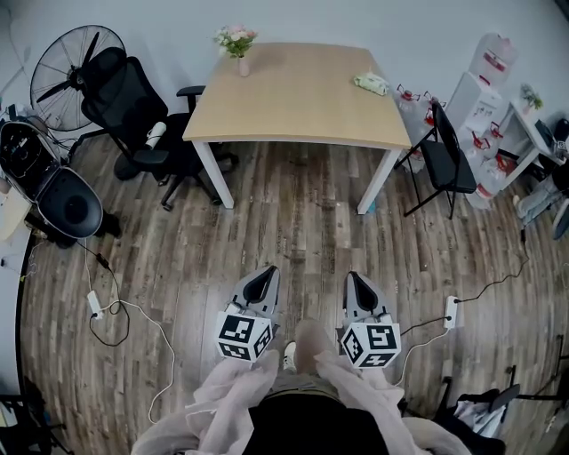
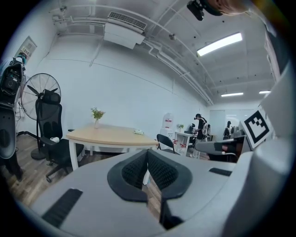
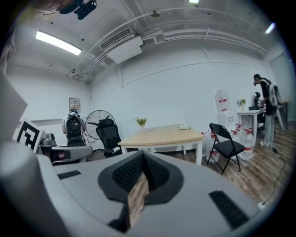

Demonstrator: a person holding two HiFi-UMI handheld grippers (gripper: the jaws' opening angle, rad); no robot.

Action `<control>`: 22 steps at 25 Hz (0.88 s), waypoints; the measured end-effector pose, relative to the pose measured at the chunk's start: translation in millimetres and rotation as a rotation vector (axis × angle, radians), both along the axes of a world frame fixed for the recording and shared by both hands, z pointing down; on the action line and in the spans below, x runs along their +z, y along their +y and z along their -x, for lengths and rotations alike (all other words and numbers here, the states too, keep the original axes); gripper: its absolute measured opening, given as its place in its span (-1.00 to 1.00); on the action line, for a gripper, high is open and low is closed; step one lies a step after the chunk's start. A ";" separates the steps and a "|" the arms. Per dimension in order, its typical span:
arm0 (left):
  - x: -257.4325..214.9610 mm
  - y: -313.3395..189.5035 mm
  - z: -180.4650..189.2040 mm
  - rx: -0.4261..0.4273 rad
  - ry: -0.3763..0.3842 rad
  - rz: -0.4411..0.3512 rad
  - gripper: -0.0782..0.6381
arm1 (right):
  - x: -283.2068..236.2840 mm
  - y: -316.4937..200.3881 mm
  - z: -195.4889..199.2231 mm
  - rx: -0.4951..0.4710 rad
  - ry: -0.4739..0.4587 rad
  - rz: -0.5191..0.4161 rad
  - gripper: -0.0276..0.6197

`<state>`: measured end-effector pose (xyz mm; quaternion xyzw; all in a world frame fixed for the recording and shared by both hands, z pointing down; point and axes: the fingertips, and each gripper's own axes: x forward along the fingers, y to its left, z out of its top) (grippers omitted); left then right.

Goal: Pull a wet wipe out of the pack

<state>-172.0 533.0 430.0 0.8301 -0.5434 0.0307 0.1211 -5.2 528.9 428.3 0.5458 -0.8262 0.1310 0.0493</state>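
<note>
Left gripper view: left gripper (image 2: 147,152) jaws closed, empty; right gripper (image 3: 142,153) same.

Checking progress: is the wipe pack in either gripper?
No, the wipe pack lies on the table, far from the left gripper and right gripper.

table (image 1: 302,98) 1 | chairs (image 1: 133,102) (image 1: 452,153) 2 | fan (image 1: 71,64) 1 | wipe pack (image 1: 372,83) 1

A light wooden desk (image 1: 293,98) with white legs stands near the white wall (image 1: 373,22) on a brown plank floor (image 1: 293,240). At its left are a black office chair (image 1: 133,107) and a standing fan (image 1: 67,62), at its right a black folding chair (image 1: 449,155). Strip lights (image 2: 218,44) shine on the ceiling
</note>
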 end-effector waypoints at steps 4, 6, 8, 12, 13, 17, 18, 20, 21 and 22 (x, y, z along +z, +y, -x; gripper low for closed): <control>3.0 -5.8 -2.8 0.008 -0.007 0.008 -0.75 | 1.8 -5.9 -4.7 0.012 -0.008 0.007 -0.88; 5.5 -7.9 -4.5 0.011 -0.007 0.011 -0.75 | 3.7 -8.0 -7.7 0.020 -0.013 0.008 -0.88; 7.0 -11.4 -6.1 0.016 -0.007 0.014 -0.75 | 4.3 -11.2 -10.4 0.030 -0.016 0.009 -0.88; 7.2 -24.3 -9.4 0.019 -0.012 0.014 -0.75 | 5.2 -22.8 -13.8 0.034 -0.023 0.006 -0.88; 6.5 -29.5 -10.2 0.019 -0.012 0.011 -0.75 | 5.7 -28.1 -14.6 0.033 -0.025 0.007 -0.88; 4.0 -52.6 -11.4 0.016 -0.012 0.007 -0.75 | 5.0 -51.4 -16.7 0.032 -0.030 0.010 -0.88; 3.6 -58.9 -11.1 0.014 -0.011 0.007 -0.75 | 3.6 -57.7 -16.8 0.031 -0.029 0.008 -0.88; 3.9 -71.8 -12.4 0.012 -0.009 0.008 -0.75 | 1.7 -70.1 -18.6 0.030 -0.029 0.005 -0.88; 4.3 -78.2 -14.4 0.013 -0.009 0.009 -0.75 | 1.9 -76.2 -20.8 0.032 -0.029 0.006 -0.88; 4.7 -84.3 -16.9 0.017 -0.008 0.009 -0.75 | 2.8 -82.1 -23.5 0.037 -0.031 0.008 -0.88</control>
